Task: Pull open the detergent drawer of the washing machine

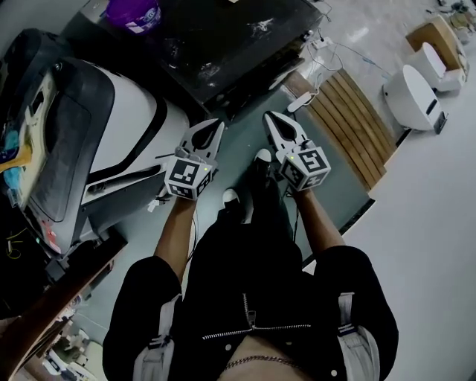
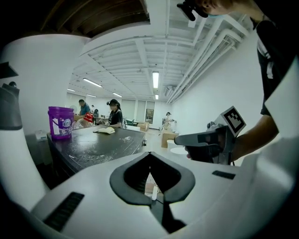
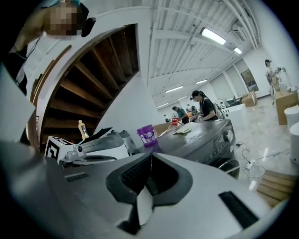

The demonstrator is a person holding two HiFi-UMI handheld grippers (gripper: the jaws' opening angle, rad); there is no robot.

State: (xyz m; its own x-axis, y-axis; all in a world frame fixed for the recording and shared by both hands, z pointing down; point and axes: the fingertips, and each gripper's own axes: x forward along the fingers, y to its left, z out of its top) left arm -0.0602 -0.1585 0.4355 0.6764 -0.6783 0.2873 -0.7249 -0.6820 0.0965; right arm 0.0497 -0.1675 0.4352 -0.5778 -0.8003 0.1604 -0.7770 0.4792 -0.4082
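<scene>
A dark grey washing machine (image 1: 216,45) stands ahead of me, its flat top (image 2: 100,145) wet and streaked. Its front panel with a round knob (image 3: 227,136) shows in the right gripper view; I cannot make out the detergent drawer. My left gripper (image 1: 215,126) and right gripper (image 1: 272,119) hang side by side above the floor, short of the machine, both pointing at it. Both are shut with nothing between the jaws. In their own views, the left gripper (image 2: 150,153) has its tips together, and so does the right gripper (image 3: 150,155).
A purple bucket (image 1: 132,11) sits on the machine's top. A white and black machine (image 1: 111,126) stands at the left. A wooden pallet (image 1: 355,126), a power strip with cables (image 1: 321,43) and white round appliances (image 1: 413,97) lie to the right. People work at tables far behind.
</scene>
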